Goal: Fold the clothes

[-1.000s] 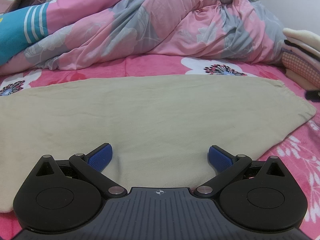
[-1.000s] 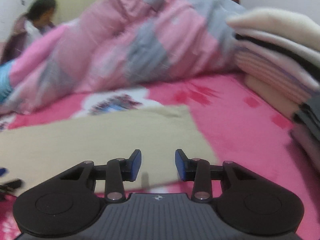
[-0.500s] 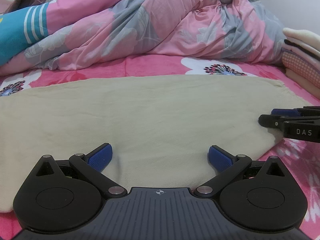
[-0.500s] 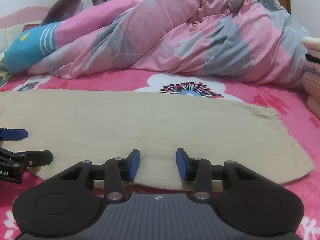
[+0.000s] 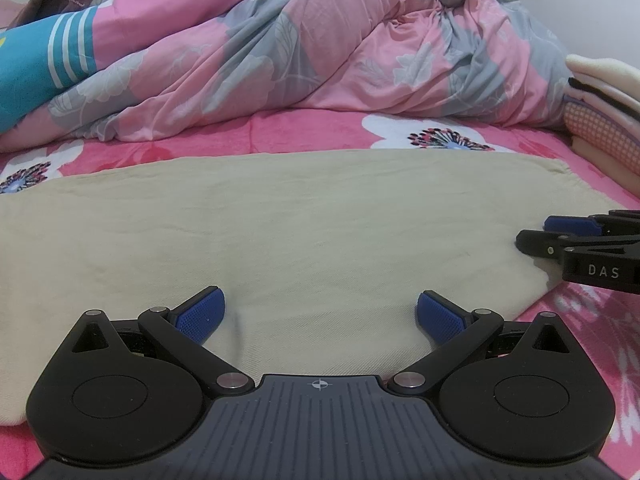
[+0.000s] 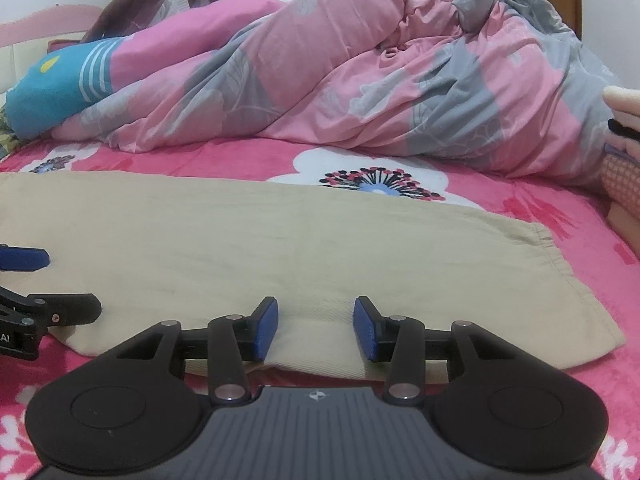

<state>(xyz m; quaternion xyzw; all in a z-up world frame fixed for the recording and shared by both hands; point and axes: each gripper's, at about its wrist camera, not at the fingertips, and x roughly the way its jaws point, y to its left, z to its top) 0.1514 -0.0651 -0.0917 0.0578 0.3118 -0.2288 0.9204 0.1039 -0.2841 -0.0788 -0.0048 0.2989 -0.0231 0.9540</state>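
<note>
Right gripper (image 6: 315, 328) and left gripper (image 5: 320, 316) both unclenched, empty, at near edge of beige garment (image 6: 260, 248) spread flat on pink bedsheet (image 6: 540, 200), right jaws just widening; better to straddle that hem fully before pinching

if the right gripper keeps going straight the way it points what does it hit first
Most likely the beige garment lying flat on the bed: the right gripper, jaws open and just widening, angles down at its near edge with nothing between.

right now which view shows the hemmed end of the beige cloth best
The right wrist view: the beige cloth ends there in a stitched hem, seen along its whole length. In the left wrist view that end sits far right, partly behind the right claw.
</note>
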